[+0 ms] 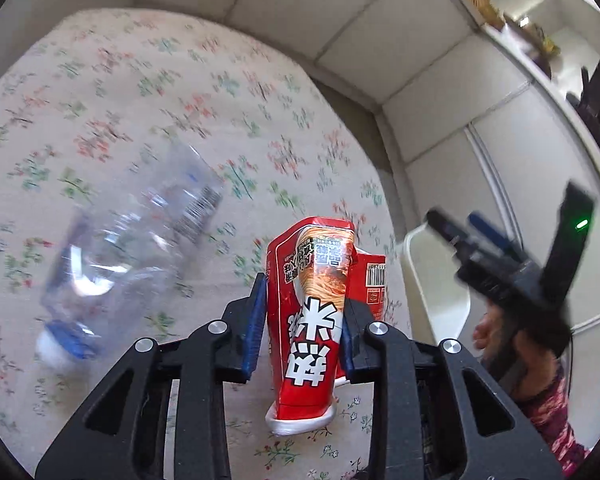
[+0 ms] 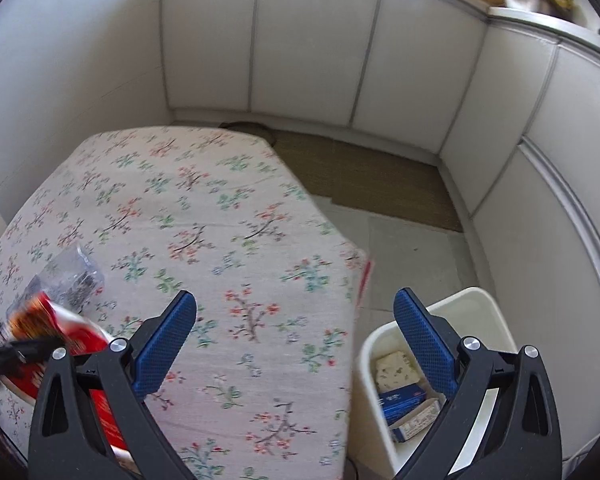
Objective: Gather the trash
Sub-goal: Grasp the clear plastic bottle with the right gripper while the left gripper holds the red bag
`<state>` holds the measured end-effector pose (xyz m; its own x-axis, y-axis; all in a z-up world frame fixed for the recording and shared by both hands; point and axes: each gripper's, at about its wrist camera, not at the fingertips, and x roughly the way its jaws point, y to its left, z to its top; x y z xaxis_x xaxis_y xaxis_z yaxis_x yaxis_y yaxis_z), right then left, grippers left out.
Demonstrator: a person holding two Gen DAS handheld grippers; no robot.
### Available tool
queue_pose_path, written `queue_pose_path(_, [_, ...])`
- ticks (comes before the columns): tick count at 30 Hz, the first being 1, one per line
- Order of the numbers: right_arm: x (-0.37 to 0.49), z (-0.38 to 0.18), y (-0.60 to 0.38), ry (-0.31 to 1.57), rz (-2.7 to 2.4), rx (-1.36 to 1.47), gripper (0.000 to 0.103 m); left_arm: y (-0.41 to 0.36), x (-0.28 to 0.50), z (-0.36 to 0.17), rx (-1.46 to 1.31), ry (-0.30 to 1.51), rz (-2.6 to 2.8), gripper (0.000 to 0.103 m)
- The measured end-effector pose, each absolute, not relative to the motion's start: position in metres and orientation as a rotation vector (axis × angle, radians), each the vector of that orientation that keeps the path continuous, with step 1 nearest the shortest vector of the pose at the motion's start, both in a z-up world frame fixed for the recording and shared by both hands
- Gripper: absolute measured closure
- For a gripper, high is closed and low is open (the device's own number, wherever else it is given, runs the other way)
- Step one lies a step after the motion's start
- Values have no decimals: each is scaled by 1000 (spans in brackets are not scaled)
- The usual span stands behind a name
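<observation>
On the floral tabletop [image 1: 140, 80] a clear plastic bottle [image 1: 132, 240] lies blurred at the left; next to it the left gripper [image 1: 304, 320] has its fingers clamped on a crushed red noodle cup [image 1: 312, 300]; the right gripper [image 2: 296, 344] has its fingers wide apart and empty; the white trash bin [image 2: 480, 308] stands rightmost on the floor.

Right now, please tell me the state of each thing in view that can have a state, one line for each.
Left tool: shut on the red noodle cup.
Red noodle cup: crushed, gripped between the blue pads.
Clear plastic bottle: empty, lying on its side on the floral tablecloth, cap on.
Right tool: open, holds nothing.
White bin: open top, partly filled with small boxes.
</observation>
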<state>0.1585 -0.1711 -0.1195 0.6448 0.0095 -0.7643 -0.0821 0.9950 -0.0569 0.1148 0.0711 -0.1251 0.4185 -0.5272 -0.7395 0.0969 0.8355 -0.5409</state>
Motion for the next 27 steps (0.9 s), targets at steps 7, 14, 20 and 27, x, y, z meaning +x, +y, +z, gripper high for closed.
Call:
queue_pose_path(7, [174,-148,-117,1053,154,110,7,155,104,-55,-464,764,-139,74])
queue_pose_path(14, [188,-182,-17,1261,191,349,7,208,87,-27,-477,578,7,74])
queue_pose_path(20, [201,-203,34,1336,69,378,7,225,83,-27,-527,560,9,74])
queue_pose_path(27, [202,-221,55,1299,-12,282,6,228,84,-28,-551,565,-12,74])
